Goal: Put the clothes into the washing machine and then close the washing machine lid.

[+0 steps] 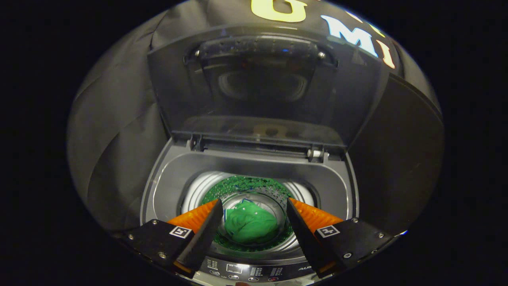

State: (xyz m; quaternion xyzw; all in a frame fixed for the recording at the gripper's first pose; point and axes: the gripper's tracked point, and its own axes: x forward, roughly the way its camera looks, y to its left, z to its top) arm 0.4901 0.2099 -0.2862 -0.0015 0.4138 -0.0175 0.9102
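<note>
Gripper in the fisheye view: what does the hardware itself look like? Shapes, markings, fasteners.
The two-finger gripper shows two wedge-shaped fingers with ribbed, grooved faces, tapering toward the tips. Each sits on a flat black mounting block fixed with small silver screws. Each block carries a square black-and-white fiducial marker. No cables or sleeve visible.

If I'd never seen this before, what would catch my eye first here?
Most likely the green clothes, lying at the bottom of the washing machine drum, seen between the fingers of the open gripper, which holds nothing. Next, the big dark lid, standing open behind the drum and tilted back toward the booth's black cloth wall.
</note>
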